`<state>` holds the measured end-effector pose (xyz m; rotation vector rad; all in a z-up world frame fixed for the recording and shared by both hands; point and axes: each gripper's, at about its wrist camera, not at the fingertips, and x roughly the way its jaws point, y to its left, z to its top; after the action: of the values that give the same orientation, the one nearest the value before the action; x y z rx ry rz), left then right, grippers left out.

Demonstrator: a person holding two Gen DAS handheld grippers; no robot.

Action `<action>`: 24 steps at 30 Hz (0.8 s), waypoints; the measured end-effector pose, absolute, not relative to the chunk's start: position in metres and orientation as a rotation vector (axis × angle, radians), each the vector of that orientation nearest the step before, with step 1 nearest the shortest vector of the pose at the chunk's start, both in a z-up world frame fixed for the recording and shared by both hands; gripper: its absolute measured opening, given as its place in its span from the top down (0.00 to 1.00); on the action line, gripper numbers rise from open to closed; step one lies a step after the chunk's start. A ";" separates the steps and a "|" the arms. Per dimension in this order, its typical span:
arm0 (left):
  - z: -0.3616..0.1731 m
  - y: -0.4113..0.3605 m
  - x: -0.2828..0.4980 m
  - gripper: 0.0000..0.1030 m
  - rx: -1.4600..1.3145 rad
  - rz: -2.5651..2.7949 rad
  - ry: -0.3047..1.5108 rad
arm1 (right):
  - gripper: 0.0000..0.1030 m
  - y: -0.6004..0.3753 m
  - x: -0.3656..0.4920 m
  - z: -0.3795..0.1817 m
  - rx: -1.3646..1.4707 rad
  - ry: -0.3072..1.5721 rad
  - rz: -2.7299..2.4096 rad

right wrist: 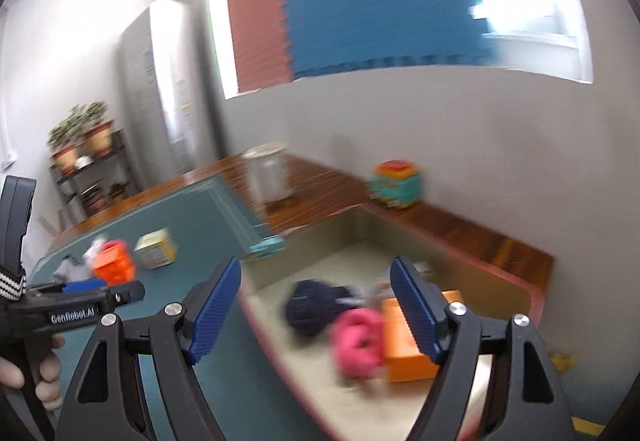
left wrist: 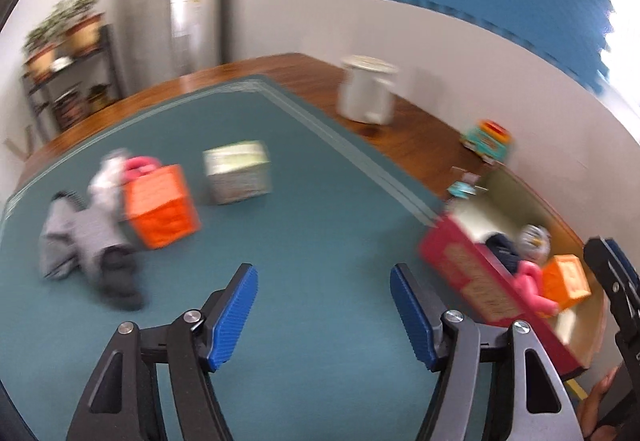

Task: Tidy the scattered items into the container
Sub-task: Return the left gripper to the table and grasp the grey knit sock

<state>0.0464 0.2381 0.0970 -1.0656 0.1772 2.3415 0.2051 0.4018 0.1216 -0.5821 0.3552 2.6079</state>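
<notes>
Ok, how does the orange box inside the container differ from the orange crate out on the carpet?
The orange box lies in the container, beside a pink item; the orange crate stands on the teal carpet, not yet tidied. The box's faces look plain; the crate's sides look slotted, though blur hides detail. The crate has clothes against it. Both are orange and boxy.

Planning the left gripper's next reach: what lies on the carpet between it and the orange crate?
Only bare teal carpet lies between the open left gripper and the orange crate, seen in the left wrist view.
</notes>
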 end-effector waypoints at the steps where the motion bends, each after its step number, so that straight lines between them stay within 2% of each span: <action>1: 0.097 0.224 0.040 0.32 -1.077 2.370 0.158 | 0.22 0.395 0.197 0.121 -0.602 0.354 2.634; 8: 0.085 0.113 -0.009 0.32 -1.202 2.586 -0.041 | 0.22 0.339 0.143 0.114 -0.760 0.358 2.817; 12: 0.080 0.075 -0.028 0.32 -1.229 2.669 -0.075 | 0.22 0.309 0.108 0.099 -0.875 0.348 2.876; 19: 0.088 0.044 -0.071 0.32 -1.208 2.747 -0.045 | 0.22 0.269 0.074 0.068 -0.952 0.236 2.927; 24: 0.077 0.044 -0.109 0.32 -1.267 2.714 -0.083 | 0.22 0.274 0.073 0.059 -0.983 0.264 2.909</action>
<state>-0.1086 0.0439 0.0767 -1.2672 -0.0828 2.7138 0.0726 0.2738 0.0588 -0.9826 0.2645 2.9086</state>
